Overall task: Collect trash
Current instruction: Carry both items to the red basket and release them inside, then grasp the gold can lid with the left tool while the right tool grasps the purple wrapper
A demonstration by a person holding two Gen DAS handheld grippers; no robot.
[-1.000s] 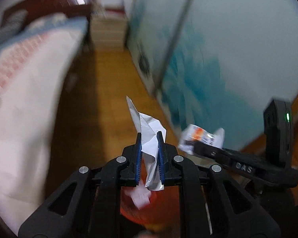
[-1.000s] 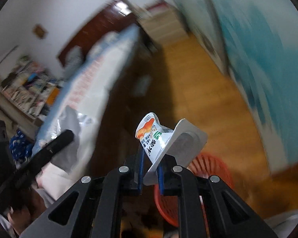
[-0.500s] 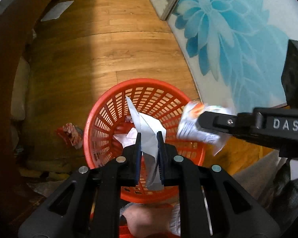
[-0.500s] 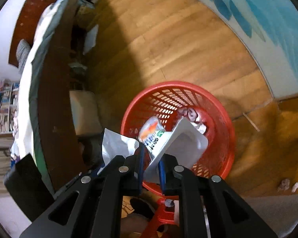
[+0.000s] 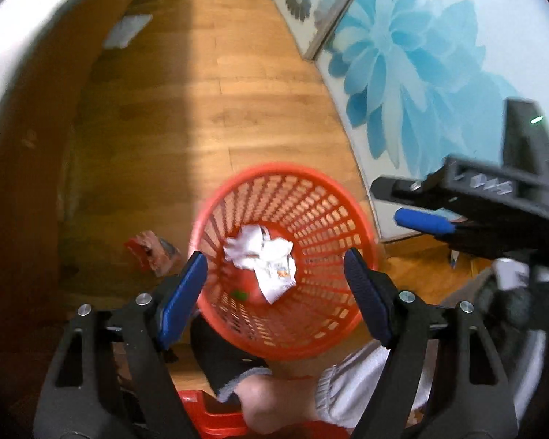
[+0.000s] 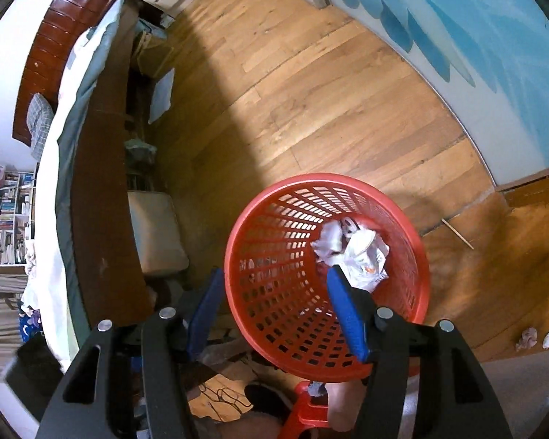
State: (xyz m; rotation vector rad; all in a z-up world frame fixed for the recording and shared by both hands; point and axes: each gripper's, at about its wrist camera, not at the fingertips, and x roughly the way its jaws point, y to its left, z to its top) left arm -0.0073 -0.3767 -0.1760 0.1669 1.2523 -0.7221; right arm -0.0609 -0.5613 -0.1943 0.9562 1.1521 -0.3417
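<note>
A red plastic basket (image 5: 311,197) stands on the wooden floor below both grippers; it also shows in the right wrist view (image 6: 260,212). Crumpled white paper and a printed wrapper (image 5: 263,256) lie at its bottom, also seen in the right wrist view (image 6: 355,252). My left gripper (image 5: 274,278) is open and empty above the basket. My right gripper (image 6: 274,296) is open and empty over the basket's near rim; it appears from the side in the left wrist view (image 5: 421,205).
A red wrapper (image 5: 148,252) lies on the floor left of the basket. Two small crumpled scraps (image 6: 534,338) lie on the floor to the right. A bed with a wooden frame (image 6: 102,190) runs along the left. A blue-flower sliding door (image 5: 421,55) stands on the right.
Both grippers have opened. The white paper and the printed wrapper have dropped from them into the basket.
</note>
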